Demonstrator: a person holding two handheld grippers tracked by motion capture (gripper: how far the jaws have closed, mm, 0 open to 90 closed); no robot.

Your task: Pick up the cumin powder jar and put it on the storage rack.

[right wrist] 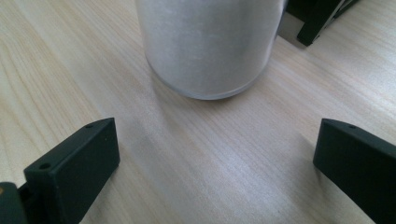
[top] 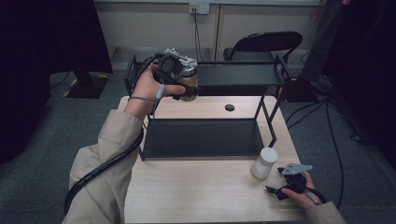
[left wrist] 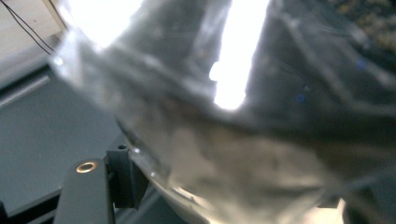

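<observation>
Here the left gripper (top: 187, 86) pinches a clear jar (top: 188, 83) above the black rack's (top: 205, 137) left end; the right gripper (right wrist: 215, 158), jaws spread, faces a white jar (right wrist: 210, 44) right of the rack.

The surface (right wrist: 196, 154) is pale, matt wood grain. My jar (left wrist: 243, 140) looks like clear, glossy glass; the can (right wrist: 210, 42) is frosted white, and my tongs (right wrist: 215, 172) are matt black plastic.
</observation>
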